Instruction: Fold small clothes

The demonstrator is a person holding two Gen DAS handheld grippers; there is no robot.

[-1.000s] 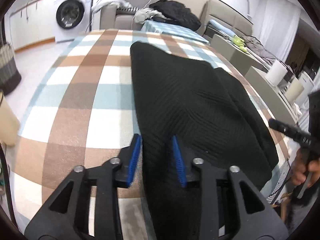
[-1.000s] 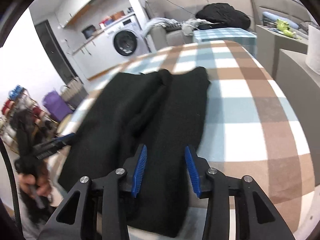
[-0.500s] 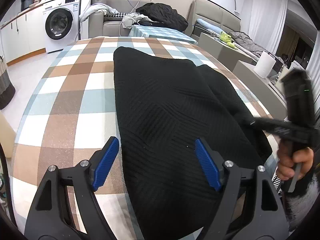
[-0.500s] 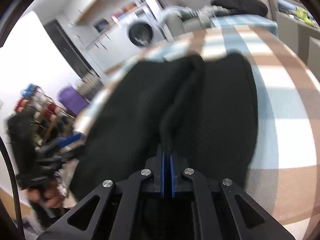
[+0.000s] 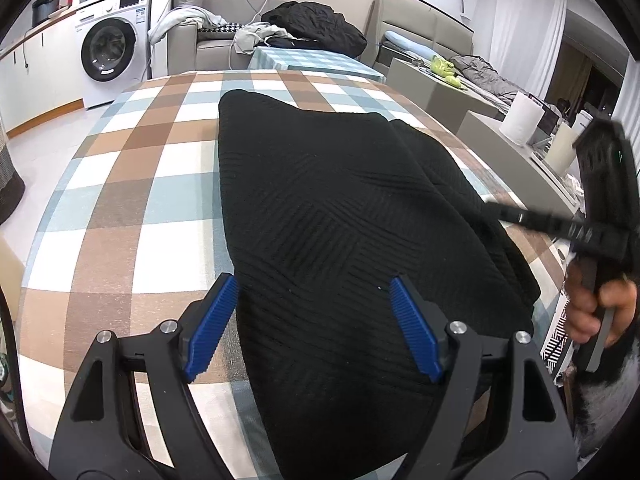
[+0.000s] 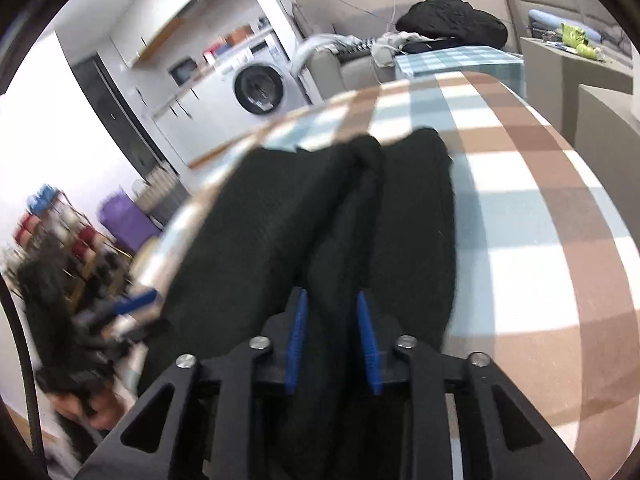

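Note:
A black knitted garment [image 5: 328, 216] lies folded lengthwise on the checked tablecloth [image 5: 132, 184]. My left gripper [image 5: 314, 324] is wide open just above the garment's near end, holding nothing. My right gripper [image 6: 332, 336] sits over the garment's near edge [image 6: 320, 216] with its blue pads a little apart and a raised ridge of the fabric between them; the view is blurred. The right gripper [image 5: 600, 232] also shows in the left wrist view at the table's right edge, and the left gripper [image 6: 120, 316] shows blurred at lower left in the right wrist view.
A washing machine [image 5: 108, 52] and cabinets stand far left. A sofa with a dark heap of clothes [image 5: 316, 28] is behind the table. Grey side cabinets with paper rolls [image 5: 524, 118] run along the right. A rack and purple bin [image 6: 124, 220] stand left.
My left gripper opened wide and has stayed over the garment's near end. My right gripper closed on the fabric half a second ago and now has its pads slightly apart again.

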